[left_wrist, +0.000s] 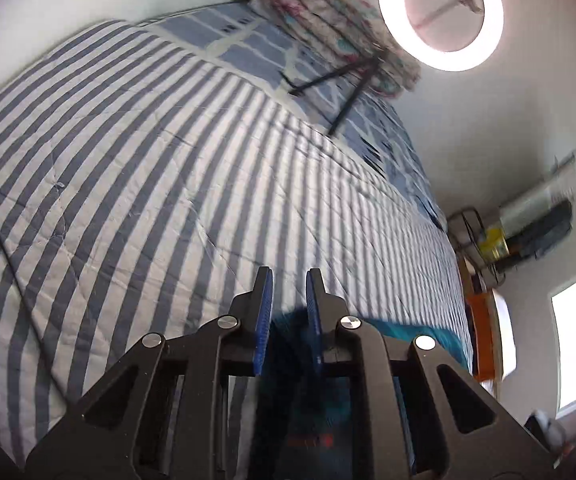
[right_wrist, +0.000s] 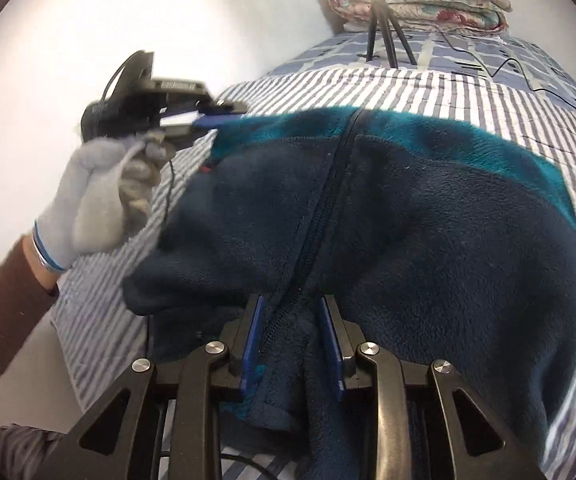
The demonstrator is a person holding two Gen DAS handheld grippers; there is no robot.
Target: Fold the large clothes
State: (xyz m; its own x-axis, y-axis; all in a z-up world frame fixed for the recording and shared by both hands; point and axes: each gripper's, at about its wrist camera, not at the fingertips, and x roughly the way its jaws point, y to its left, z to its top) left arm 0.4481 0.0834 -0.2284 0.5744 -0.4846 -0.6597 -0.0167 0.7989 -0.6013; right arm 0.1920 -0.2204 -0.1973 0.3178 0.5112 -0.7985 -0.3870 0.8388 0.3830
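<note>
No text, label, brand, number or sign can be read in either view. The nearest thing to one is a small red mark on the dark blue fleece jacket (right_wrist: 408, 216), low between the left gripper's fingers (left_wrist: 265, 308) in the left wrist view (too blurred to tell whether it holds letters), and a red spot at the jacket's edge in the right wrist view, equally unreadable.

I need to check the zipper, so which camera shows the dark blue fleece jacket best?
The right wrist view: the dark blue fleece jacket fills it, zipper visible. The left wrist view shows only a blurred teal edge.
</note>
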